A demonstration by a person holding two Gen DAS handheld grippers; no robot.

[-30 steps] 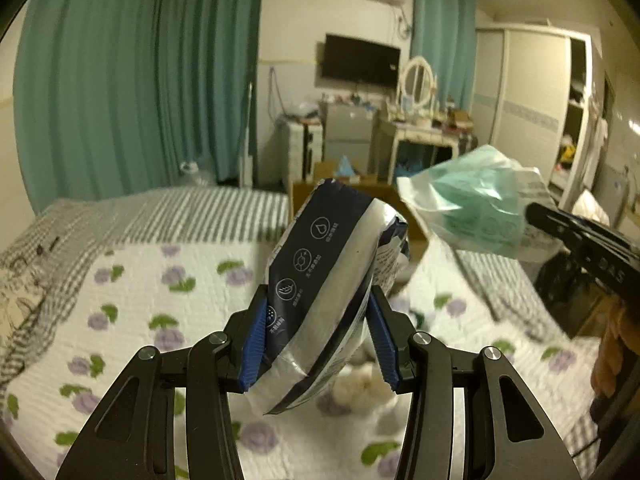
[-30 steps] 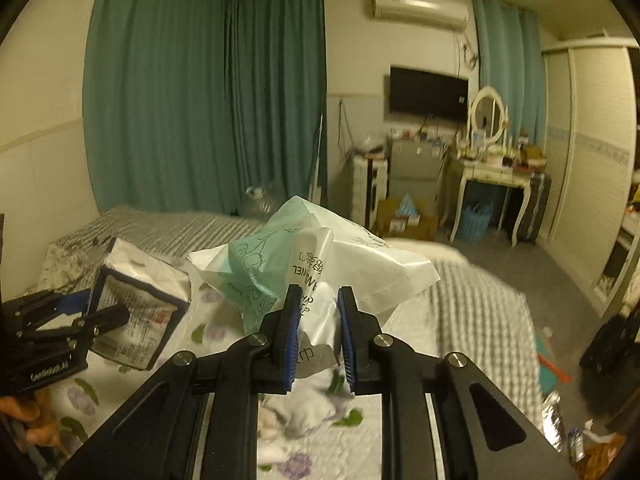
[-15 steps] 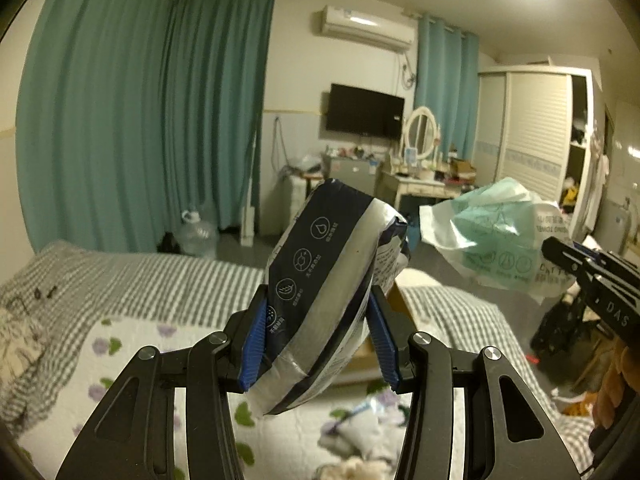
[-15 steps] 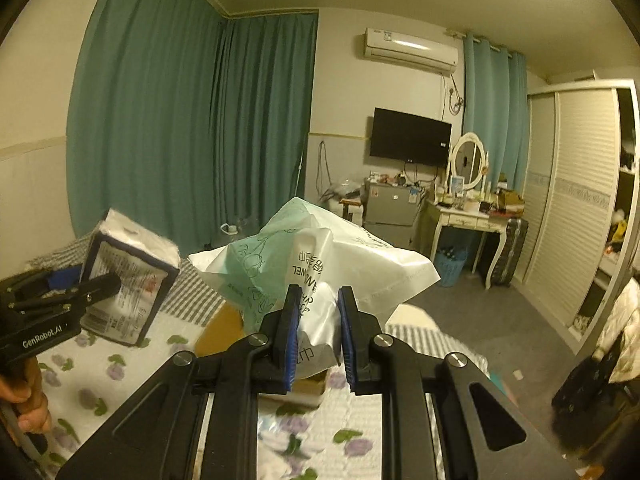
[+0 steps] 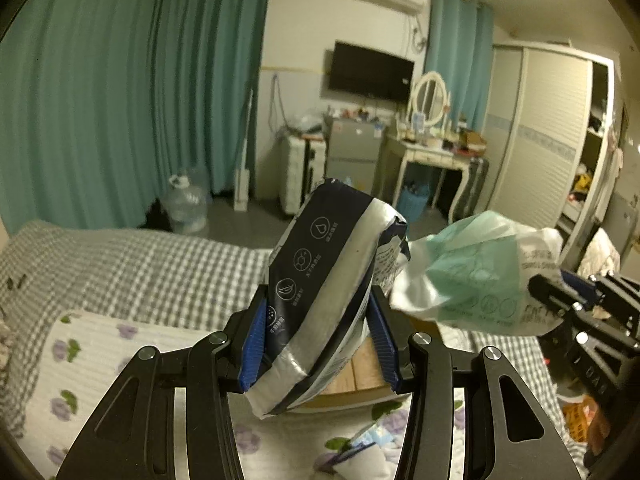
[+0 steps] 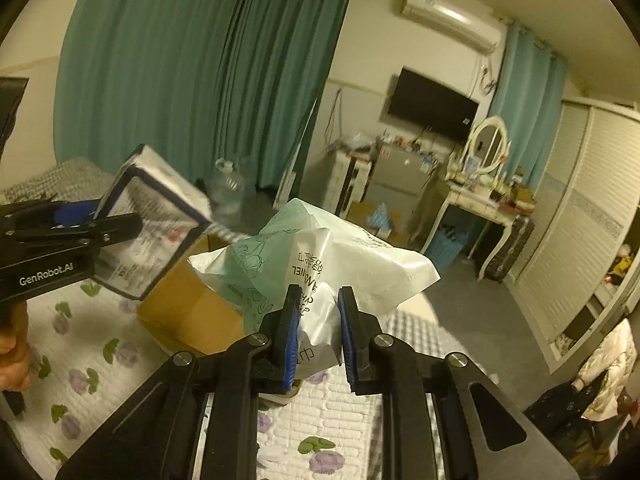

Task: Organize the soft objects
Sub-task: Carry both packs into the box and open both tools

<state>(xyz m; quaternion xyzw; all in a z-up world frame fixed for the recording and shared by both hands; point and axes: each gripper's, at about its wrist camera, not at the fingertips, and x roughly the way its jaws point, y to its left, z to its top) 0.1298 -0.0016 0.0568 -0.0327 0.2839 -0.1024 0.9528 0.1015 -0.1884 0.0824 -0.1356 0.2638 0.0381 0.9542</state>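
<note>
My left gripper (image 5: 318, 344) is shut on a navy and white soft tissue pack (image 5: 324, 292), held up over the bed. The same pack (image 6: 156, 224) shows at the left of the right wrist view, in the left gripper (image 6: 112, 228). My right gripper (image 6: 316, 336) is shut on a crumpled green and white plastic packet (image 6: 320, 264), which also appears at the right of the left wrist view as the packet (image 5: 476, 280). An open cardboard box (image 6: 188, 300) sits on the bed just below and beyond both held items.
The bed has a floral quilt (image 5: 104, 356) and a checked blanket (image 5: 140, 268). Small white soft items (image 5: 360, 456) lie on the quilt near the box. Beyond the bed are a water jug (image 5: 186, 204), a dressing table (image 5: 436, 156) and a wardrobe (image 5: 548, 136).
Both grippers have carried their packs across the bed towards the cardboard box, which now lies just under them. The right gripper has rolled, tilting the view. Both grips are unchanged.
</note>
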